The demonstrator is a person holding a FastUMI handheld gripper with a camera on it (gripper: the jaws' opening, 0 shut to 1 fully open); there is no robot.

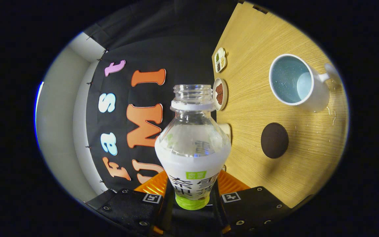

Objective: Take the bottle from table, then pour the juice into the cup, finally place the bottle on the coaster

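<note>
Gripping the bottle low on its labelled body, the gripper has both fingers pressed against its sides, so the claw is pinching it firmly; the bottle is capless, its open mouth pointing away from the fingers, and the clear upper part looks nearly empty, though how much liquid is left I cannot tell; the whole view is rolled, so the table stands as a slanted wooden plane beside the bottle, which suggests the bottle is tipped well over; the cup sits toward the table's far side, its inside wet and pale, with drops and a thin dribble on the wood just beside its handle; the dark round coaster lies nearer the fingers than the cup, apart from it, on bare wood; two small dishes rest along the table's edge by the booth wall; judging by the wet cup, the pour seems done or close to done, and the step in hand is likely righting the bottle and carrying it to the coaster; doing that well means rolling the wrist back slowly so the mouth rises first and no last drops fall, then centring the base over the coaster, lowering it flat, and spreading the fingers only once it stands steady
</note>
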